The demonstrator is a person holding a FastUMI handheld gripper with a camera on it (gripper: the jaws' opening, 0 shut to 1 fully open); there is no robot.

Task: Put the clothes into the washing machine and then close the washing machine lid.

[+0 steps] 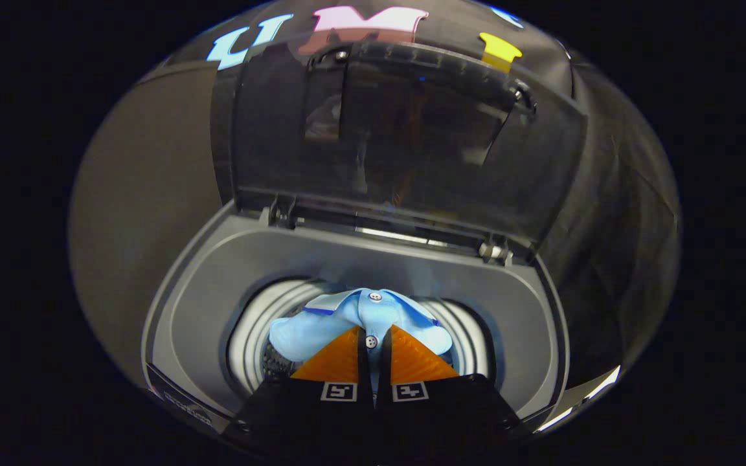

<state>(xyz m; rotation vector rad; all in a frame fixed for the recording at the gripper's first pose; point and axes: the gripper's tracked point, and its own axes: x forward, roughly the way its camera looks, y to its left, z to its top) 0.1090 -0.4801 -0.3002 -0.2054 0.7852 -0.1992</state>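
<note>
Claw (373, 346) clenched on a fold of the light blue shirt (373, 317), both fingers pressing the cloth along the button placket, one button showing in the narrow slot between them. Held over the round mouth of the drum (253, 336), most of the garment bunched just ahead of the fingers and drooping into the ribbed opening.

Soft, light and limp by the look of it; likely to slump and spread once let go, with no stiffness to keep a sleeve from trailing over the rim. Best gripped at a thick bunched fold such as the collar or placket, as now, rather than a single thin layer that could slip. Buttons hard but small, no worry for breakage.

Around the drum, the grey top deck of the washing machine (198, 304), smooth and sloped inward. Beyond it, the dark tinted lid (412, 142) standing open on its hinges (279, 213), upright, not yet closed. Black cloth wall behind and to both sides.
</note>
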